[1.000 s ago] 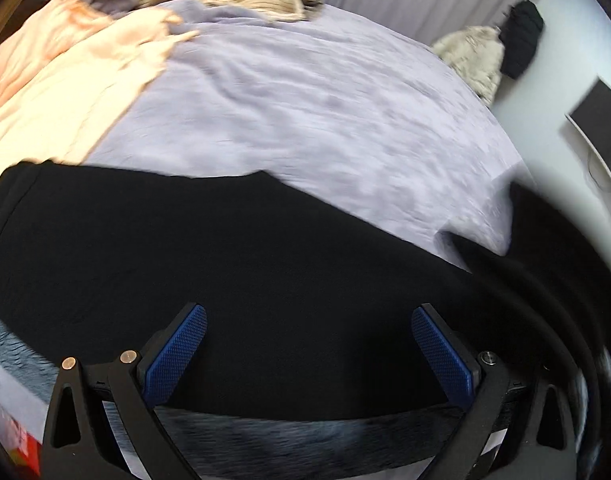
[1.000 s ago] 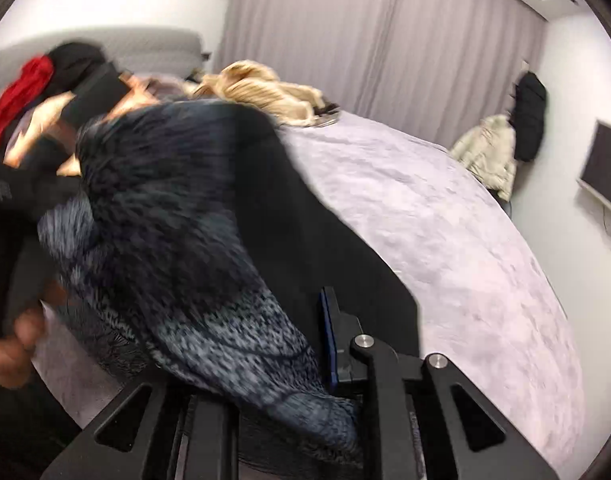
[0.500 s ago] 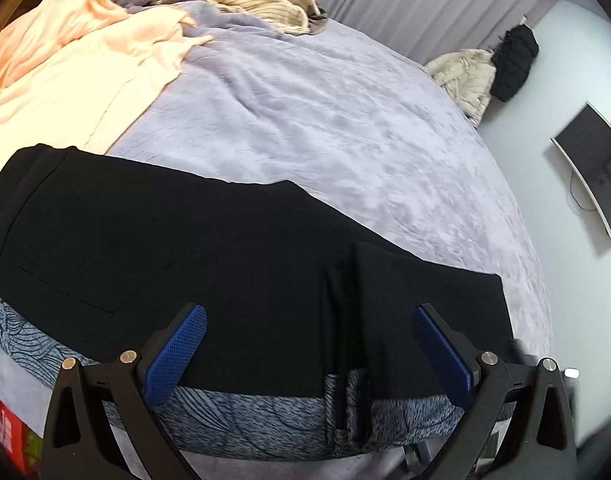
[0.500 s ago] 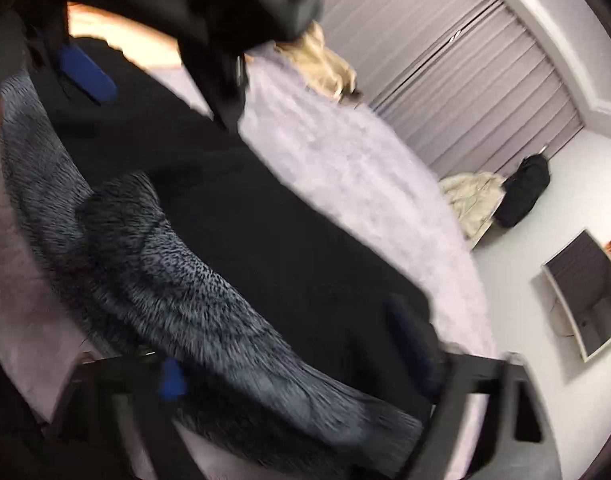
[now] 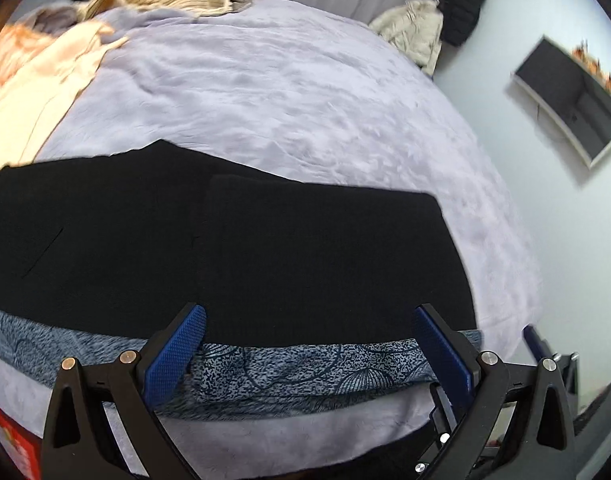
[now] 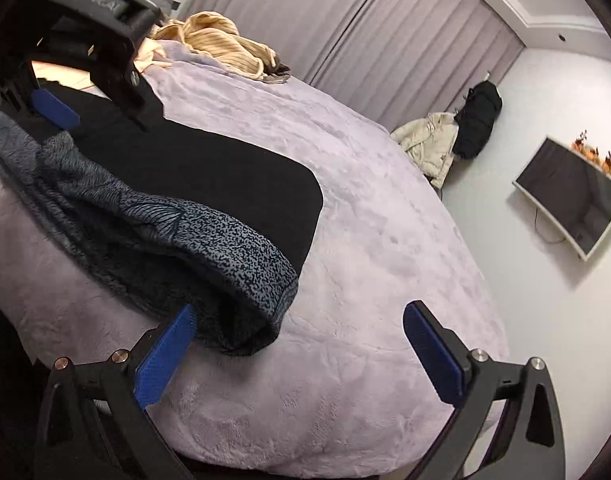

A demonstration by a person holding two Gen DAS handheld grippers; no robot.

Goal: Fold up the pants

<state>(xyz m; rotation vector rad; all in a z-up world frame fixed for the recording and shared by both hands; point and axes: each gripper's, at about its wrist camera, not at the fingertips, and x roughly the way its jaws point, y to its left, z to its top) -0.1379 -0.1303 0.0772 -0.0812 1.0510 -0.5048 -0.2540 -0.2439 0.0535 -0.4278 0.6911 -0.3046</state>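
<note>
Lying on the lilac bedspread (image 6: 385, 240) near its front edge — black pants (image 5: 305, 248), one fold now laid over. Right gripper (image 6: 301, 344) has let go, jaws still spreading, nothing between them; left gripper (image 5: 309, 336) spread wide — next fold pending.

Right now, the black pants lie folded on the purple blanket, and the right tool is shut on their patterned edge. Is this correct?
Not quite. The right tool is open, with its jaws spread wide and gripping nothing, as the right wrist view shows. The black pants do lie folded on the purple blanket, with the patterned edge released.
</note>
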